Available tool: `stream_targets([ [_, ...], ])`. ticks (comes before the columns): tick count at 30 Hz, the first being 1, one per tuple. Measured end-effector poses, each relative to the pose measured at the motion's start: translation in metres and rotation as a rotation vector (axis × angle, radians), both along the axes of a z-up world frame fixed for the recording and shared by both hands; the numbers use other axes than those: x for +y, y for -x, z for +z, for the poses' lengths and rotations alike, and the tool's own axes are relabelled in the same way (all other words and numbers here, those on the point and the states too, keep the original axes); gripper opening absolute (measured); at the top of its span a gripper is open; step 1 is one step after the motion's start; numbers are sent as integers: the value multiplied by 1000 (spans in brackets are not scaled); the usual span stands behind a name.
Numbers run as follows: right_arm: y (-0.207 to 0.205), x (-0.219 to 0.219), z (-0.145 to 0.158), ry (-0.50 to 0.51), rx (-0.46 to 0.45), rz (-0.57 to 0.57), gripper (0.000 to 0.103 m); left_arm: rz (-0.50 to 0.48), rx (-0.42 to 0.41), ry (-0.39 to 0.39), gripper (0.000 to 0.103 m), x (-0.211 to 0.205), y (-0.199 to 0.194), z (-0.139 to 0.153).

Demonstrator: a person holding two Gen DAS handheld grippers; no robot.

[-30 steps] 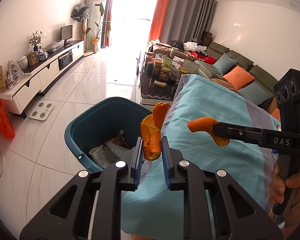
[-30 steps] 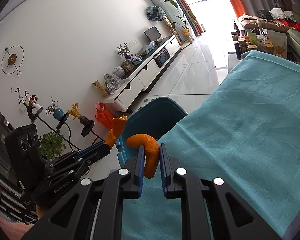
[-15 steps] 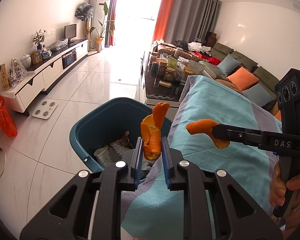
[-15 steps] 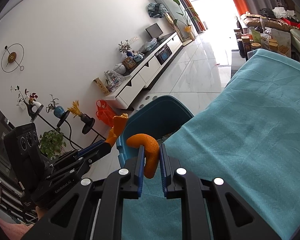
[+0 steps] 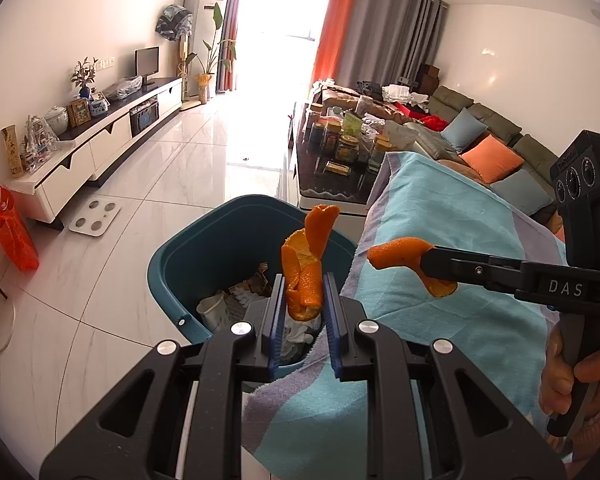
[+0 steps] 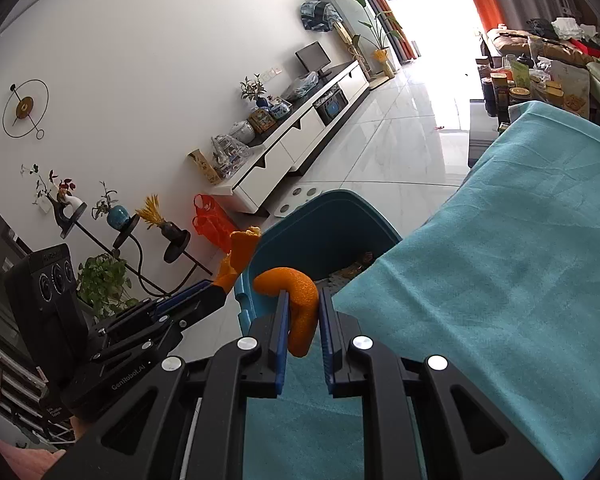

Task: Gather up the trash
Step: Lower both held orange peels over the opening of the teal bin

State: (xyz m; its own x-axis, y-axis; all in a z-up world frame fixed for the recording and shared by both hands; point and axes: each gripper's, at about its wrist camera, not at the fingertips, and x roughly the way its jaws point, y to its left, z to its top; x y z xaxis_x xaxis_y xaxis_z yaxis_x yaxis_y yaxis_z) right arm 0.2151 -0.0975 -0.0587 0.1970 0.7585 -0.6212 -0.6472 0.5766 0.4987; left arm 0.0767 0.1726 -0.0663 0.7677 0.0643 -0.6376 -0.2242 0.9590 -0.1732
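Note:
My left gripper [image 5: 303, 292] is shut on a curled strip of orange peel [image 5: 306, 264] that sticks up between its blue pads, above the near rim of a teal trash bin [image 5: 188, 264]. The bin stands on the floor against the table's edge and holds crumpled paper and wrappers. My right gripper [image 6: 303, 312] is shut on a second, hooked piece of orange peel [image 6: 296, 296], held over the edge of the teal tablecloth [image 6: 500, 280] beside the bin [image 6: 320, 232]. Each gripper shows in the other's view, the right gripper [image 5: 428, 264] and the left gripper [image 6: 220, 292].
A low dark coffee table [image 5: 332, 184] crowded with jars stands beyond the bin. A white TV cabinet [image 5: 92, 152] runs along the left wall, with a white scale [image 5: 94, 220] and an orange bag [image 5: 12, 236] on the floor. A sofa with cushions [image 5: 496, 152] lies far right.
Both grippers have drifted a little toward the bin; more of its inside shows below the left peel. Both grips are unchanged.

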Motion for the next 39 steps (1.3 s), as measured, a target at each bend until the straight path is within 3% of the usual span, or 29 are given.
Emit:
stream_targets([
  [39,-11,36,-9,55,11,15,13,43,34,6,19,19,-20,-18],
])
